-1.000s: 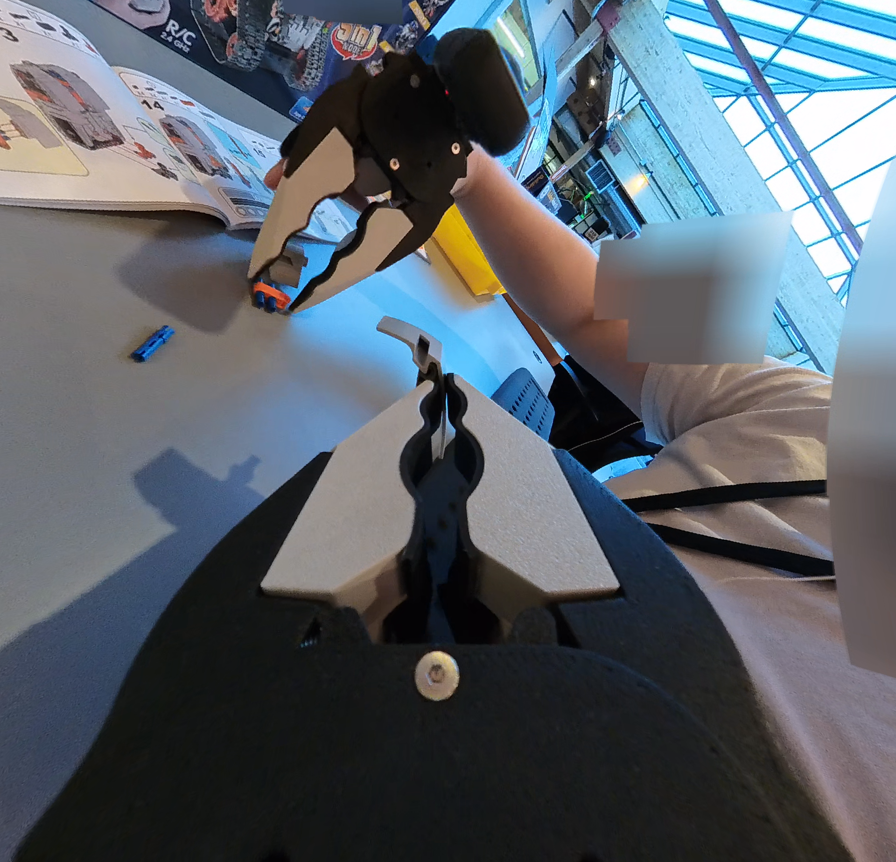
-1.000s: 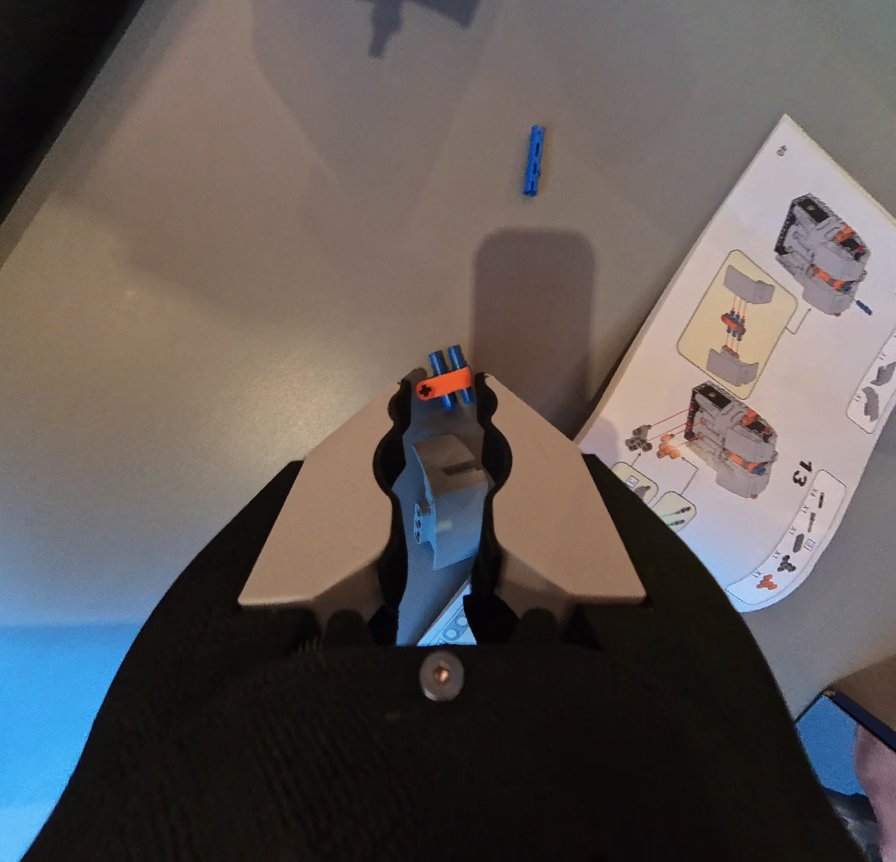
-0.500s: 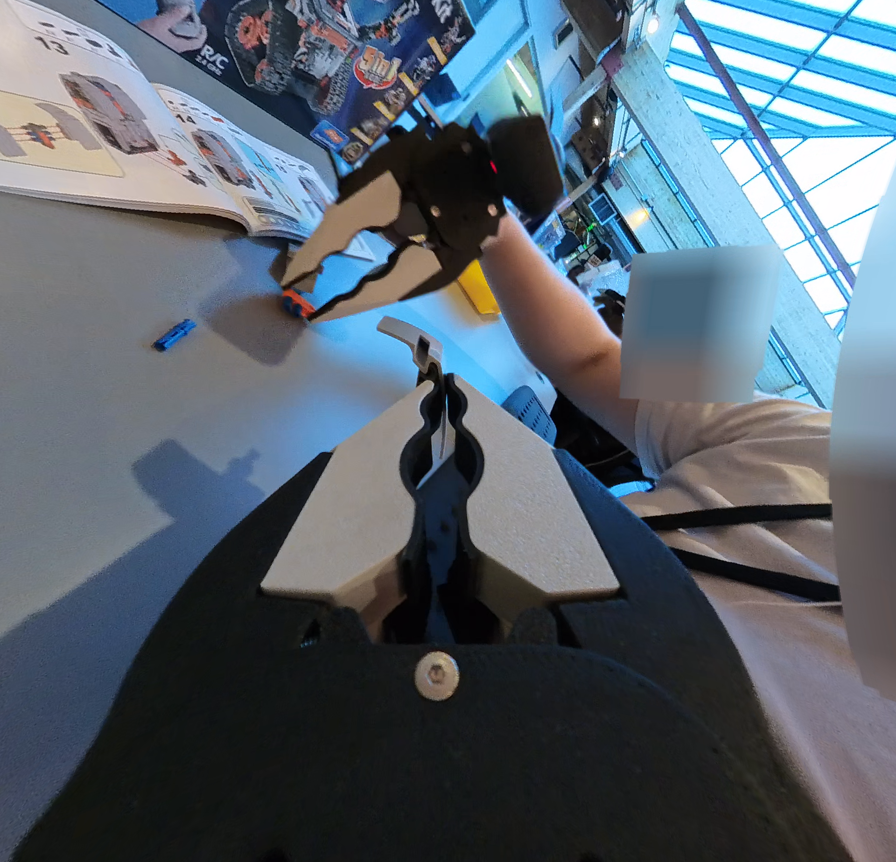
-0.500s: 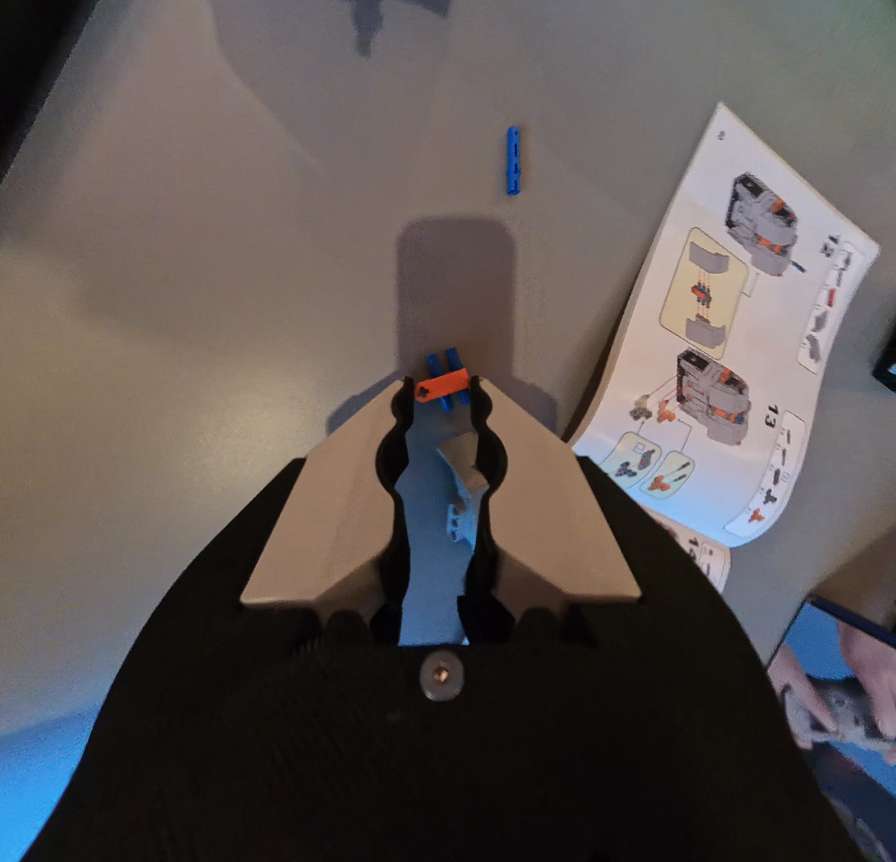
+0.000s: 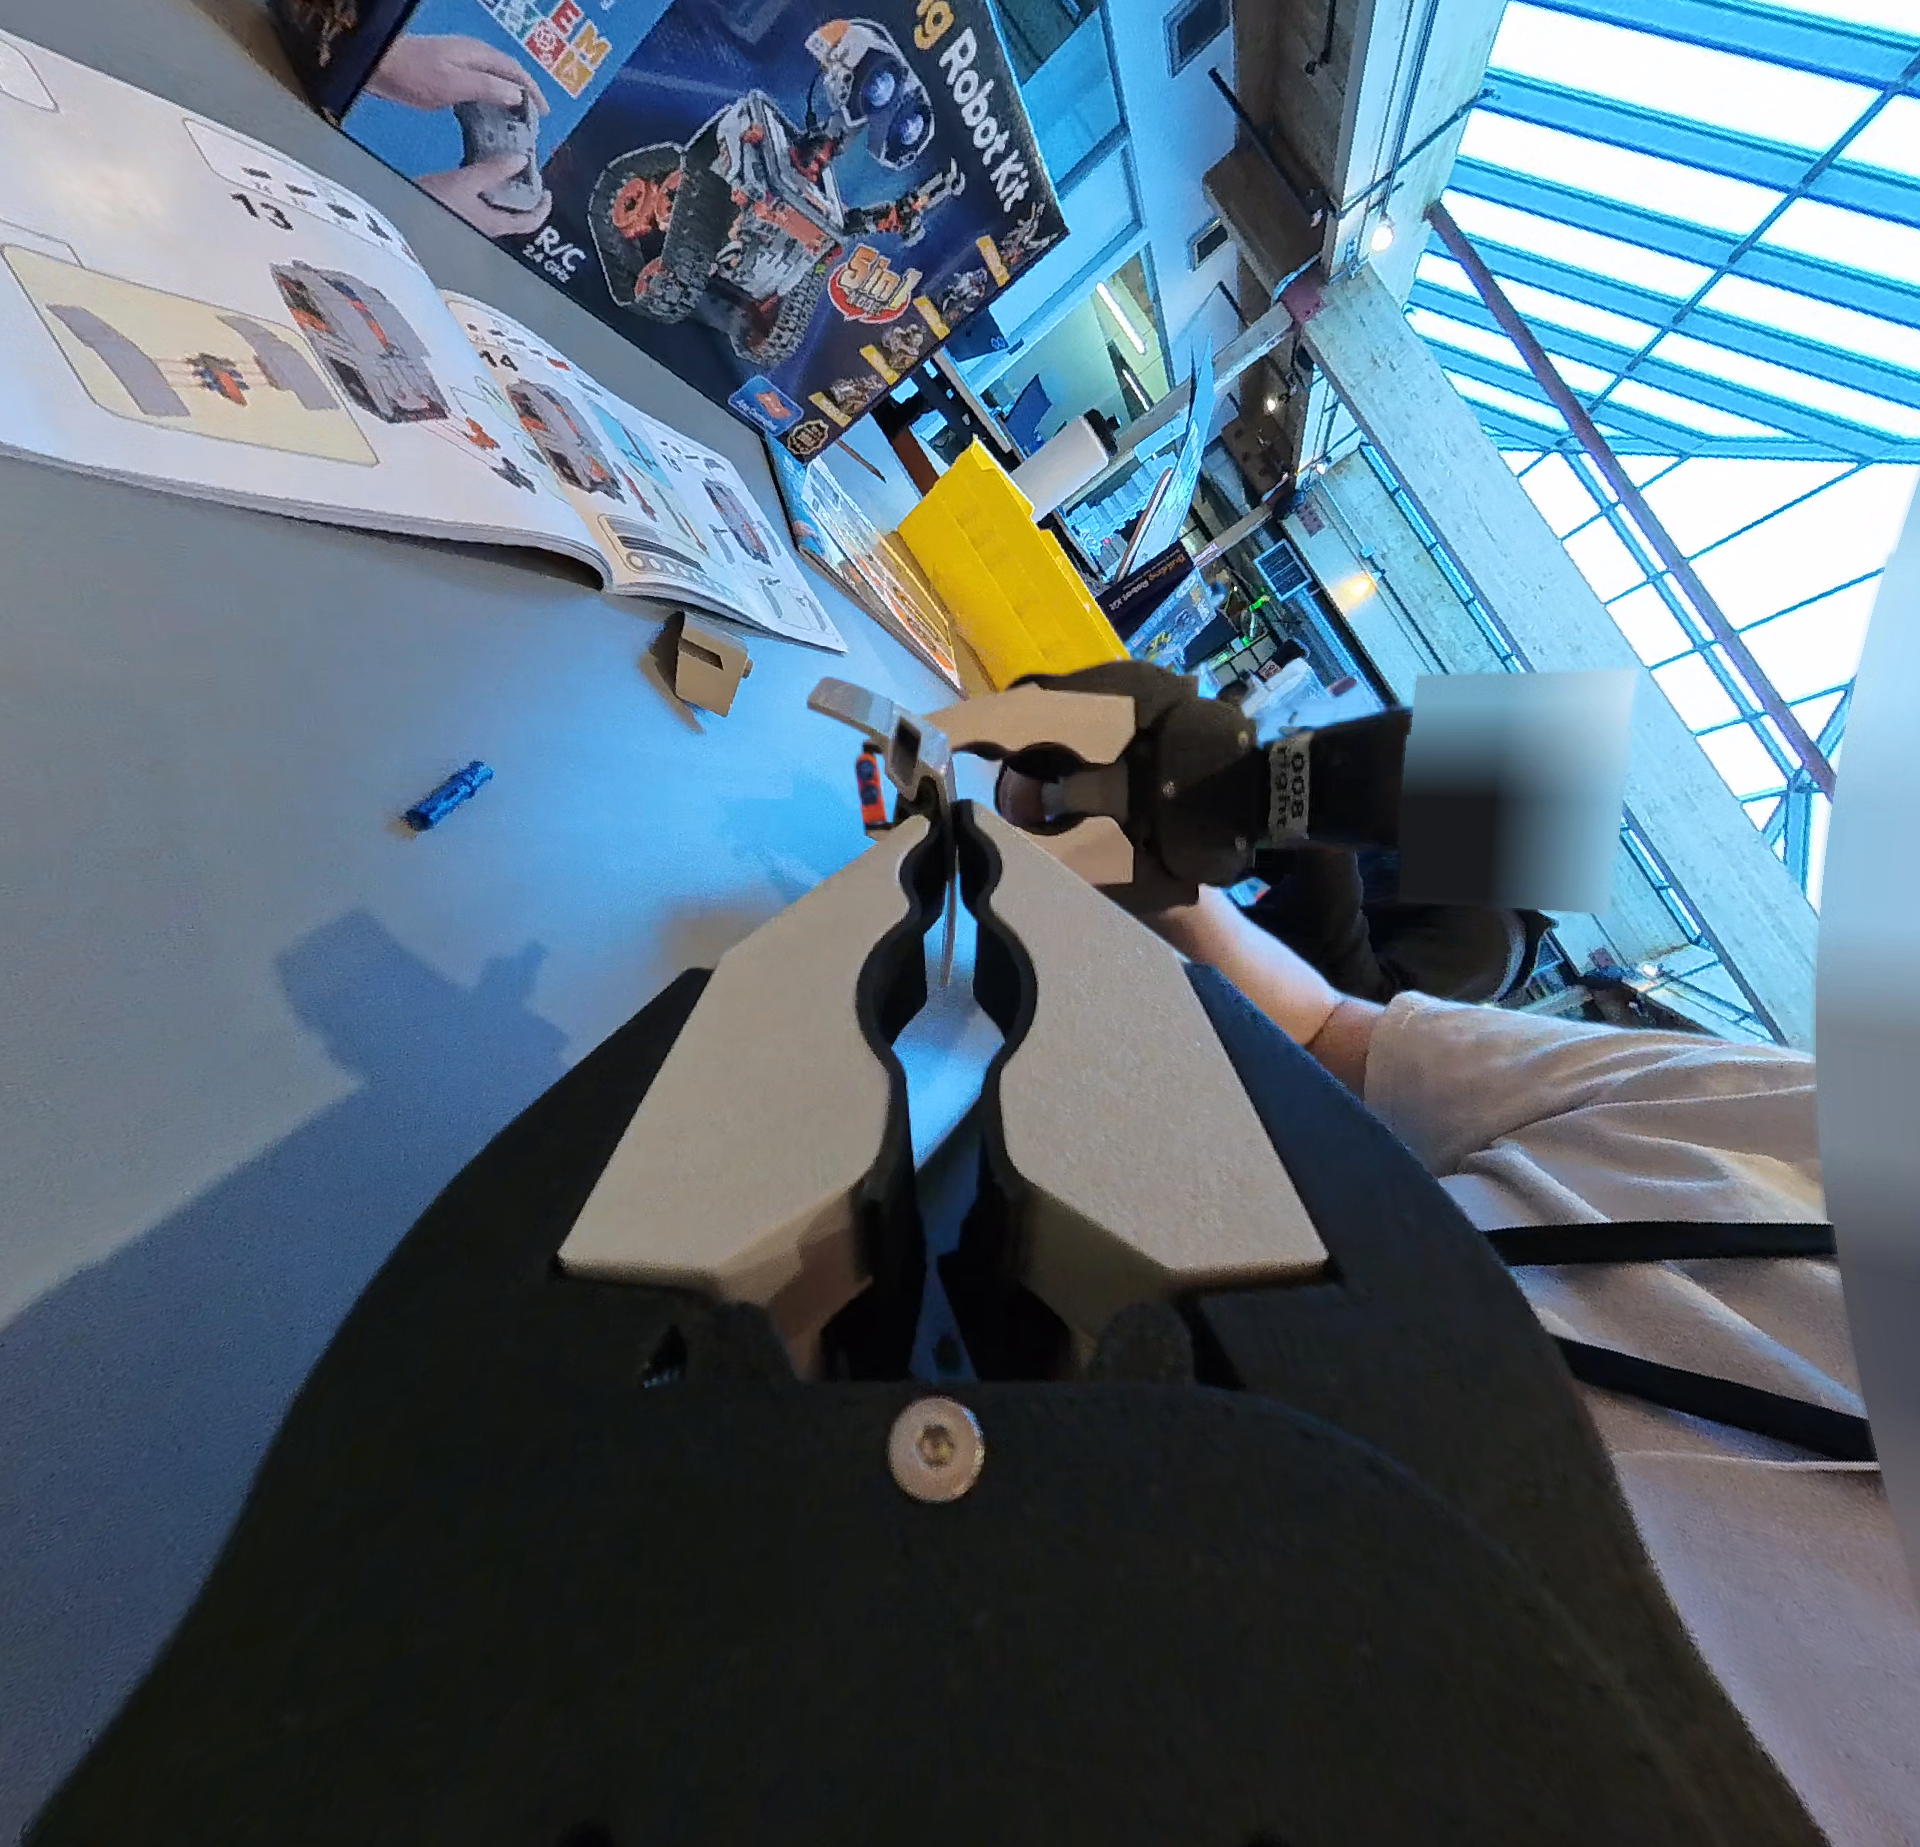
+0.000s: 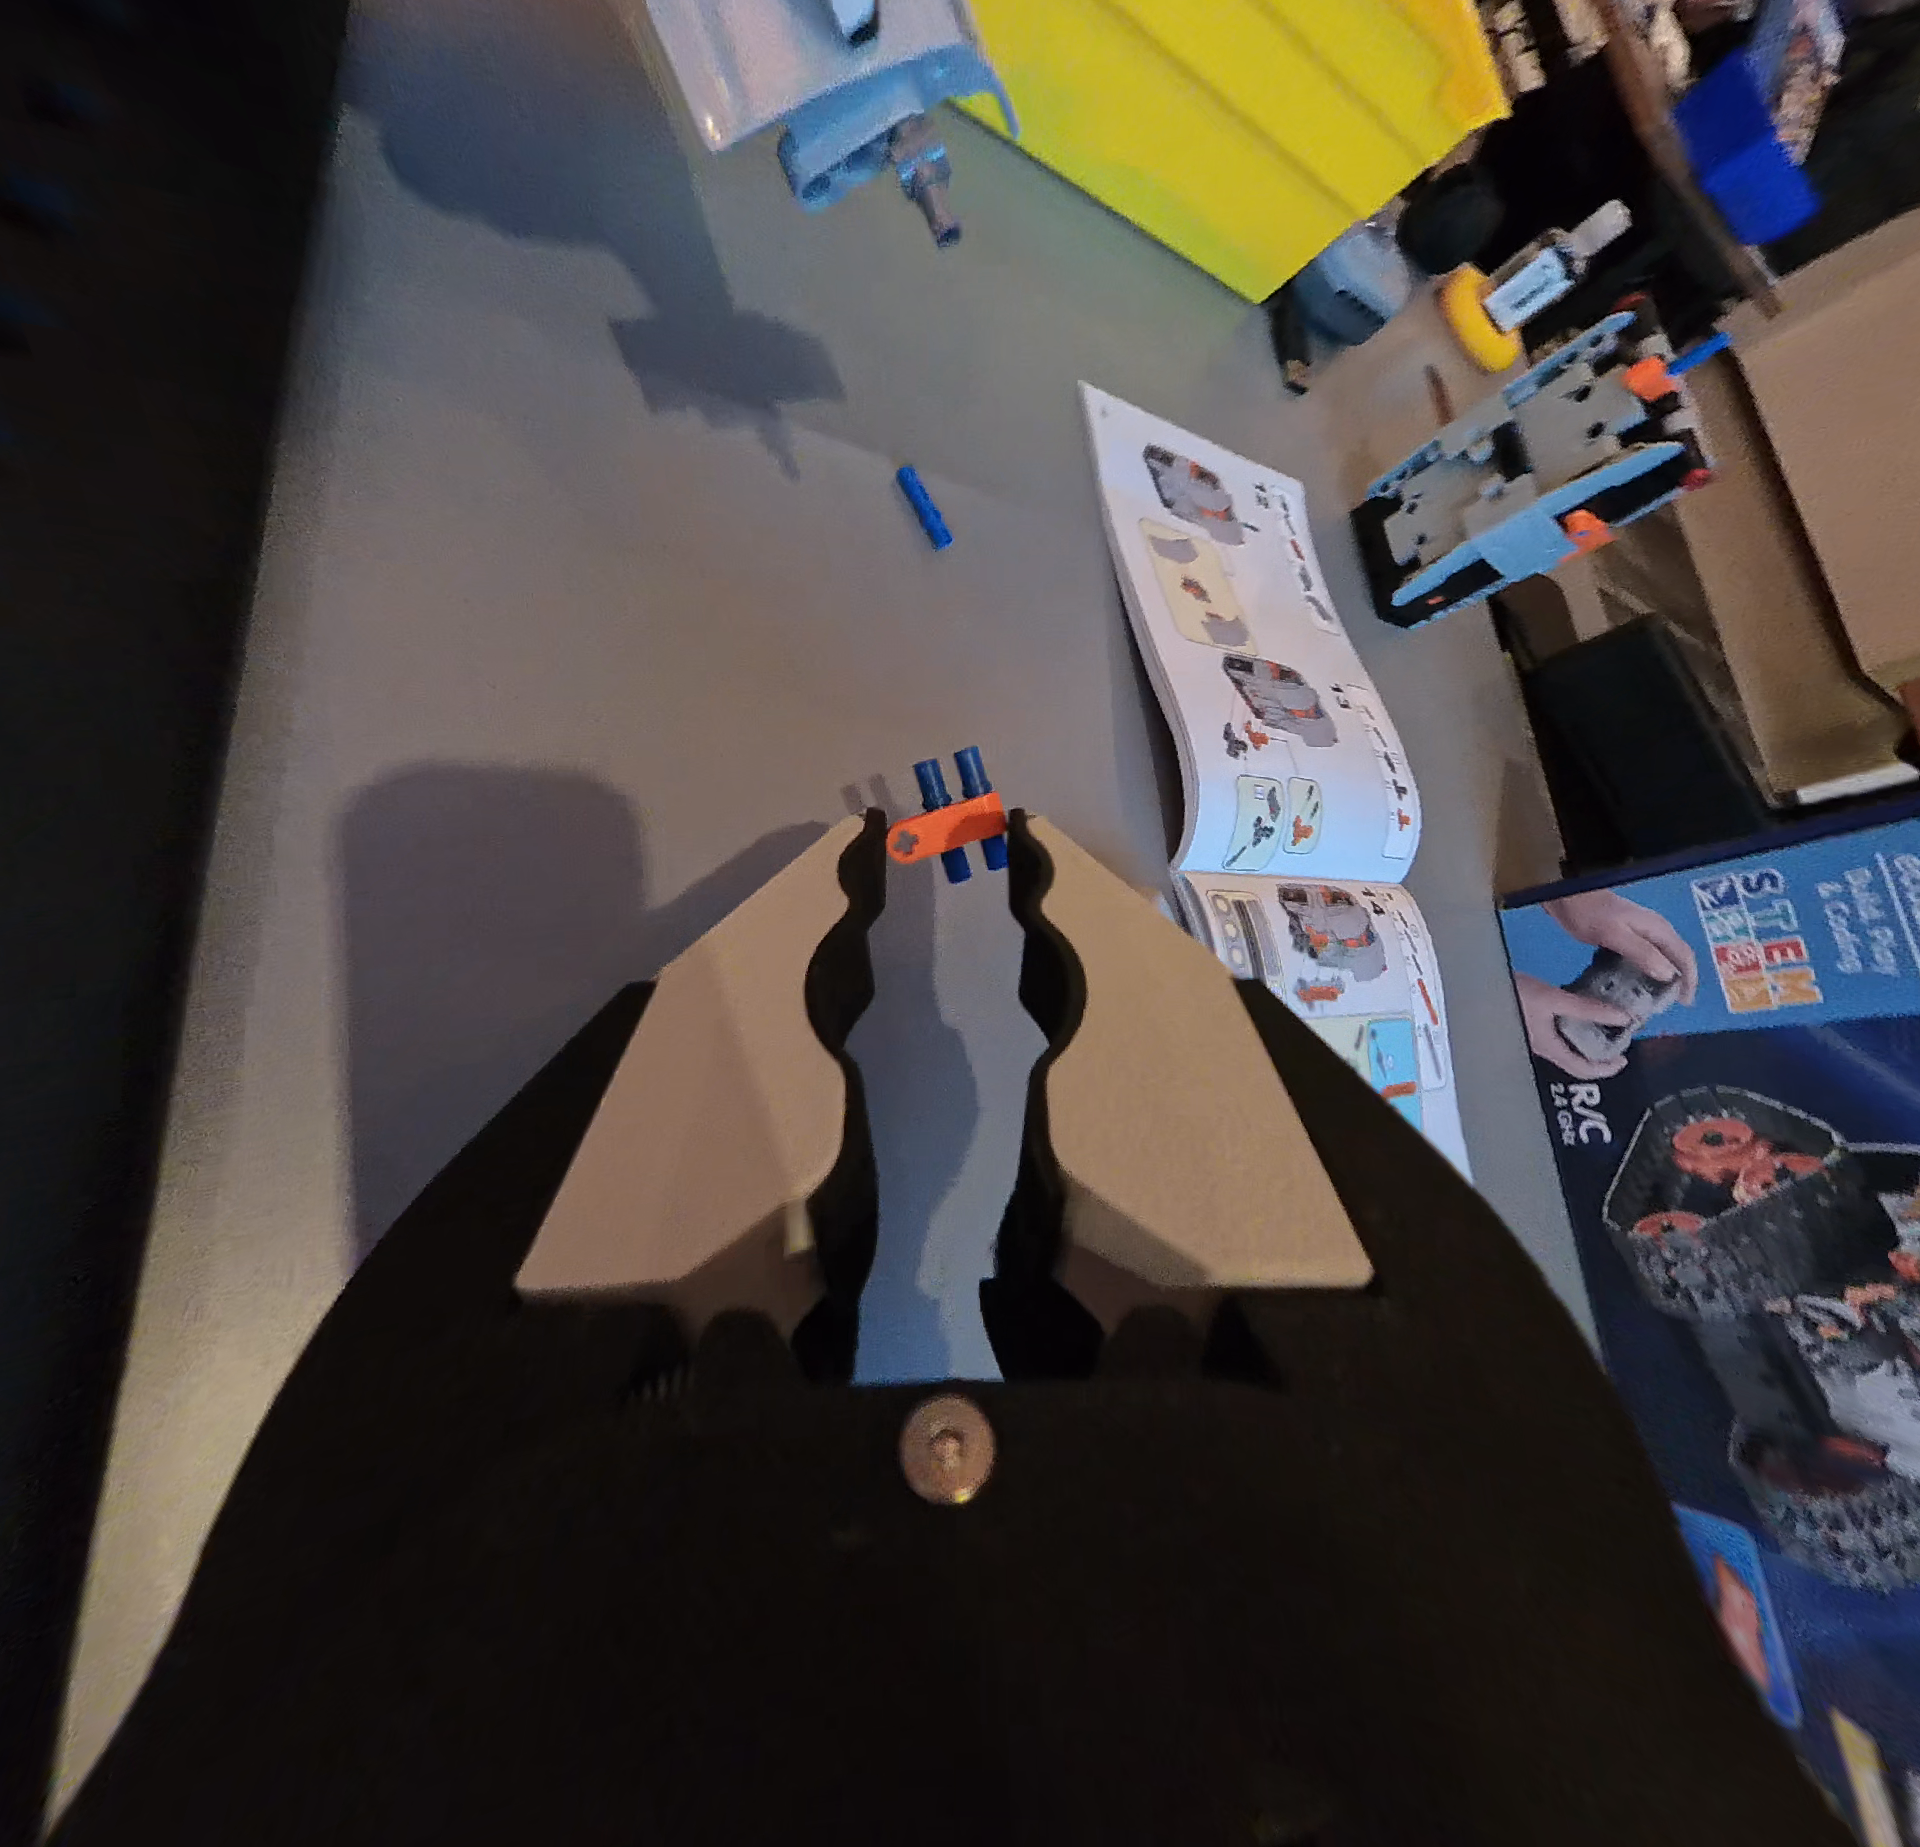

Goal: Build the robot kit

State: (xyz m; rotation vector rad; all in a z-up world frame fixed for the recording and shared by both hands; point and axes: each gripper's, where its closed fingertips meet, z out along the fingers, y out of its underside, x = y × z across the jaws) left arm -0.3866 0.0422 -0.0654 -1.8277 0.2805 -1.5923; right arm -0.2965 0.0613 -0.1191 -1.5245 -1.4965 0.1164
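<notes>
My left gripper [image 5: 951, 821] is shut on a grey curved panel [image 5: 883, 732] and holds it up above the grey table [image 5: 208, 758]. The panel also shows at the top of the right wrist view [image 6: 769, 83]. My right gripper [image 6: 940, 831] is shut on a small orange connector with two blue pins [image 6: 945, 826], held above the table. In the left wrist view its fingers [image 5: 1039, 722] are right beside the panel, with the orange connector [image 5: 871, 784] just behind it. Whether connector and panel touch is hidden.
A grey block [image 5: 701, 667] lies by the open instruction booklet [image 5: 312, 384]. A loose blue pin [image 5: 447, 795] lies on the table. The kit box [image 5: 727, 166], a yellow bin [image 5: 997, 571] and a partly built model [image 6: 1527, 478] stand farther back. One gripper's finger ends stand about 11 cm off the other's. To the grey block [image 5: 701, 667]: right tips about 6 cm, left tips about 15 cm.
My right gripper has lifted from the table beside the grey block, with the orange connector, and swung over to the panel in my left gripper. The grey block stays on the table.
</notes>
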